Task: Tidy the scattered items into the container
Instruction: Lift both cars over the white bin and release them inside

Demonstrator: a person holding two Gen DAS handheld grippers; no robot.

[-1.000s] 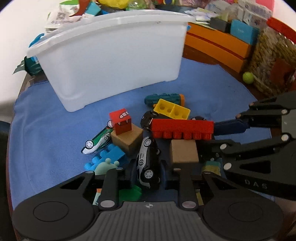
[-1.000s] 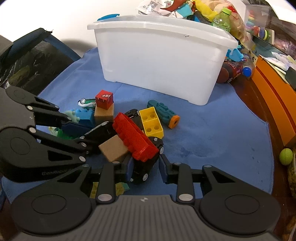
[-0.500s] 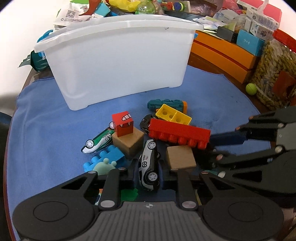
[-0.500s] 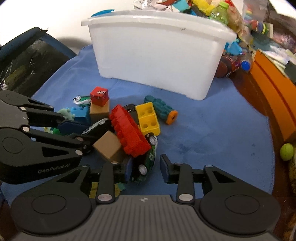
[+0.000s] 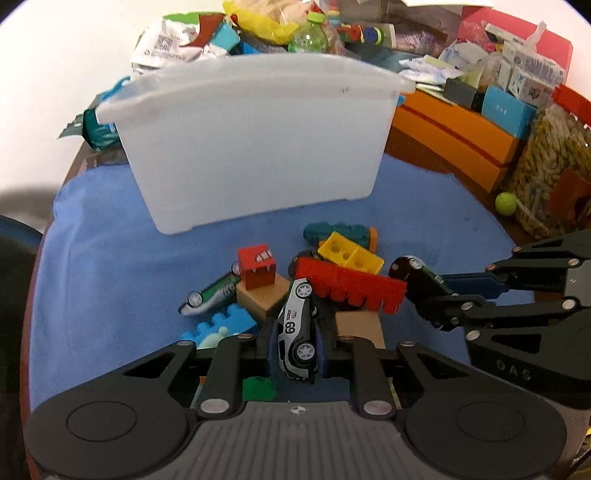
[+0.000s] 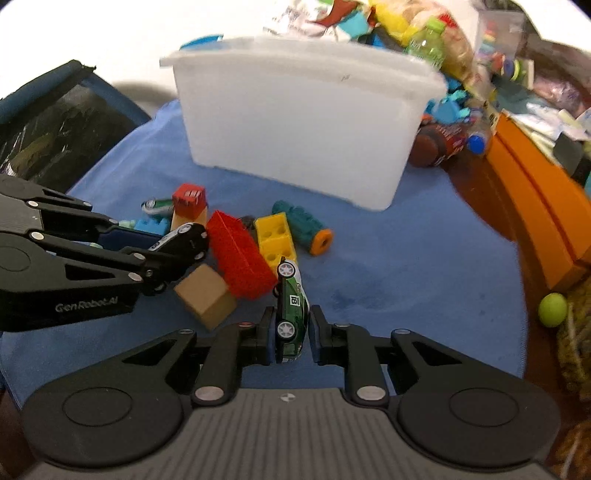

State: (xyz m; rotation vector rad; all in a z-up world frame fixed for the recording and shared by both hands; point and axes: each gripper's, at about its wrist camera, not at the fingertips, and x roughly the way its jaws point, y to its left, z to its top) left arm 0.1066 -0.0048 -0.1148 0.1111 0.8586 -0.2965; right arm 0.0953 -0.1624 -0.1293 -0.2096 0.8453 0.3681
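Note:
My left gripper point(image 5: 295, 350) is shut on a white and black toy car numbered 69 point(image 5: 297, 332), lifted a little above the pile. My right gripper point(image 6: 291, 338) is shut on a green toy car numbered 18 point(image 6: 291, 310). Both grippers are in front of the white plastic bin point(image 5: 255, 147), which also shows in the right wrist view point(image 6: 303, 125). On the blue cloth point(image 5: 92, 258) lie a long red brick point(image 5: 351, 288), a yellow brick point(image 5: 349, 253), a teal and orange toy point(image 5: 340, 230), two tan wooden cubes point(image 5: 262, 299), a red cube point(image 5: 256, 267), a blue brick point(image 5: 221, 325) and a green-white car point(image 5: 210, 295).
Orange boxes point(image 5: 454, 140) and a woven basket point(image 5: 550, 177) stand to the right, with a small green ball point(image 5: 505, 203) beside them. Cluttered packets and bottles point(image 5: 258, 29) lie behind the bin. A dark bag point(image 6: 55, 122) is at the left in the right wrist view.
Both grippers have closed on their cars and lifted them from the pile. The red brick and the tan cube have shifted slightly. The bin looks closer.

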